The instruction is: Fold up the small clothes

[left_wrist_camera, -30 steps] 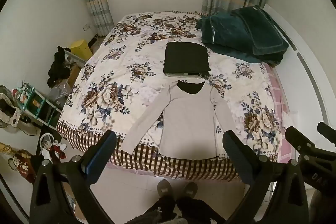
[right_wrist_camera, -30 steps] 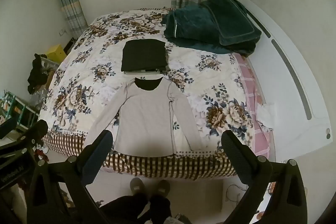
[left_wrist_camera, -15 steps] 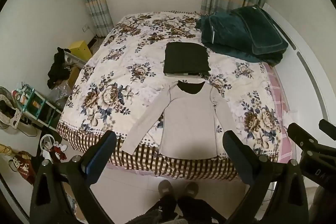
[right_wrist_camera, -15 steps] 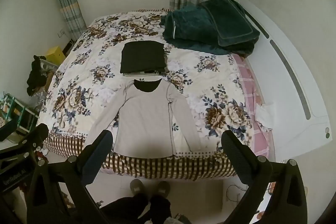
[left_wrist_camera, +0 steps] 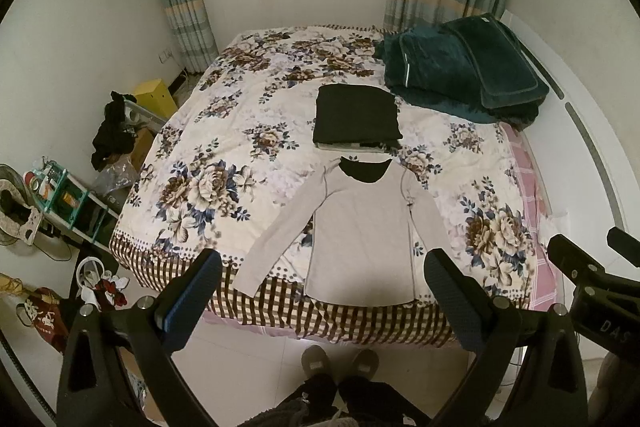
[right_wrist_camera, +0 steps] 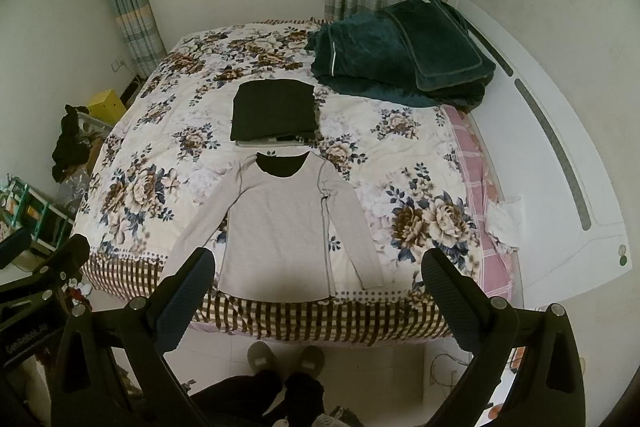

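A light grey long-sleeved shirt (left_wrist_camera: 360, 227) with a dark neckline lies flat, sleeves spread, at the near edge of the floral bed; it also shows in the right wrist view (right_wrist_camera: 276, 231). A folded black garment (left_wrist_camera: 356, 115) sits on a small stack just beyond its collar, also in the right wrist view (right_wrist_camera: 274, 111). My left gripper (left_wrist_camera: 322, 267) is open and empty, held high above the bed's foot. My right gripper (right_wrist_camera: 318, 265) is open and empty at the same height.
A dark green blanket pile (left_wrist_camera: 460, 67) lies at the bed's far right by the white headboard (right_wrist_camera: 560, 147). Shelves and clutter (left_wrist_camera: 60, 195) stand on the floor to the left. The person's slippers (left_wrist_camera: 340, 359) are at the bed's foot.
Both grippers have drifted slightly back and up; the bed looks a little farther away. Nothing on the bed has moved.
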Action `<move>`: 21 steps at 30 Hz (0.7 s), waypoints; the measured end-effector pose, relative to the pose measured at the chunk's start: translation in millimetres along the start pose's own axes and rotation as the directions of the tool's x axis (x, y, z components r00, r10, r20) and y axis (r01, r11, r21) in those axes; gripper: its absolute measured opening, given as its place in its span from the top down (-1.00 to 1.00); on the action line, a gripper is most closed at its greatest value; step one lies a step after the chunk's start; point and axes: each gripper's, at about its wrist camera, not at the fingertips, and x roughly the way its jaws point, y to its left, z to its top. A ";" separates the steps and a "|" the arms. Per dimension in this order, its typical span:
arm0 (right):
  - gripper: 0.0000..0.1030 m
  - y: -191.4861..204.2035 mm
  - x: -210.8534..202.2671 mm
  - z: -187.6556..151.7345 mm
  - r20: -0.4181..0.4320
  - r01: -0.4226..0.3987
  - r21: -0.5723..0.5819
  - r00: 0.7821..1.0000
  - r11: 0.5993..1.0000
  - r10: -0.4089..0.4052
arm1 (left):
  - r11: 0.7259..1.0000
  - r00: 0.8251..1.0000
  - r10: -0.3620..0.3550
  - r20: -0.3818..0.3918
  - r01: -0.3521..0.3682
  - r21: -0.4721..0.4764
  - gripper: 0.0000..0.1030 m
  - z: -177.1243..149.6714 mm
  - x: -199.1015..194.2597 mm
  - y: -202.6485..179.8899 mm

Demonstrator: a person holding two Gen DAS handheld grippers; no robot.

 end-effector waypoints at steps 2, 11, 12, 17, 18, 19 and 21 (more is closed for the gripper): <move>-1.00 0.7 0.5 0.3 -0.001 0.000 0.000 1.000 1.000 0.000 | 1.000 1.000 -0.001 0.001 0.001 0.001 -1.00 -0.1 -0.2 0.0; -1.00 0.7 -2.2 1.9 0.001 0.001 0.000 1.000 1.000 -0.001 | 1.000 1.000 -0.003 0.005 0.003 0.001 -1.00 4.5 -3.9 0.8; -1.00 0.5 -3.0 1.7 0.002 0.001 0.000 1.000 1.000 -0.001 | 1.000 1.000 -0.003 0.004 0.003 0.000 -1.00 7.0 -3.7 1.3; -1.00 0.5 -2.9 2.1 0.004 0.002 0.000 1.000 1.000 -0.002 | 1.000 1.000 -0.003 0.011 0.003 0.001 -1.00 4.0 -4.3 0.9; -1.00 0.6 -3.3 1.9 0.005 0.003 0.000 1.000 1.000 -0.003 | 1.000 1.000 -0.004 0.011 0.004 0.001 -1.00 6.6 -4.5 1.2; -1.00 0.5 -3.4 2.0 0.005 0.002 0.000 1.000 1.000 -0.002 | 1.000 1.000 -0.004 0.011 0.004 0.000 -1.00 11.2 -3.6 2.0; -1.00 0.5 -3.5 2.1 0.006 0.003 -0.001 1.000 1.000 -0.003 | 1.000 1.000 -0.005 0.012 0.005 0.001 -1.00 10.1 -4.3 2.2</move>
